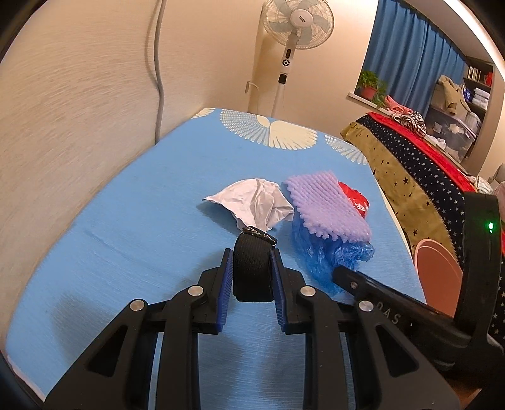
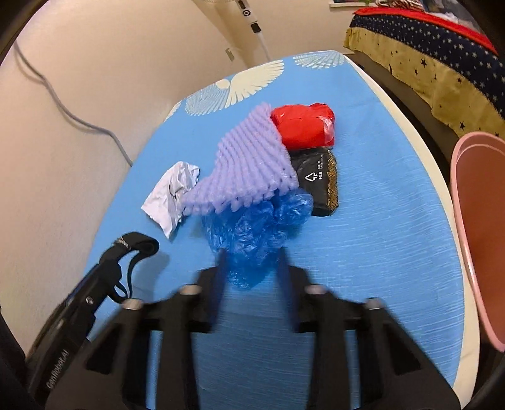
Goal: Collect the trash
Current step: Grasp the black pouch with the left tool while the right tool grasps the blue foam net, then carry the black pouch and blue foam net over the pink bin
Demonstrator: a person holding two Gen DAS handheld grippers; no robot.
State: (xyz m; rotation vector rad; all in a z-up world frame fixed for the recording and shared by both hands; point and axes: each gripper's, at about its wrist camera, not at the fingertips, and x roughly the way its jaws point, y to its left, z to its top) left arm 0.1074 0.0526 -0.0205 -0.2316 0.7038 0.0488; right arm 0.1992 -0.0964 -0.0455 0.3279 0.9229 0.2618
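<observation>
On the blue tablecloth (image 1: pixel 126 246) lies a heap of trash: crumpled white paper (image 1: pixel 252 202) (image 2: pixel 170 195), purple foam netting (image 1: pixel 328 208) (image 2: pixel 249 157), a red plastic bag (image 1: pixel 356 198) (image 2: pixel 303 126), a black packet (image 2: pixel 318 179) and a crumpled blue plastic bag (image 1: pixel 328 255) (image 2: pixel 252 230). My left gripper (image 1: pixel 252 255) (image 2: pixel 110 261) is shut on a black strap loop (image 1: pixel 252 268) (image 2: pixel 142 244), just short of the paper. My right gripper (image 2: pixel 252 258) (image 1: pixel 347 274) is blurred. Its jaws stand apart with the near edge of the blue bag between them.
A pink bin (image 1: pixel 438 271) (image 2: pixel 476 220) stands off the table's right edge. Beyond it is a bed with a star-print cover (image 1: pixel 410 167). A wall with a grey cable (image 1: pixel 157 63) runs along the left, and a standing fan (image 1: pixel 298 23) is behind the table.
</observation>
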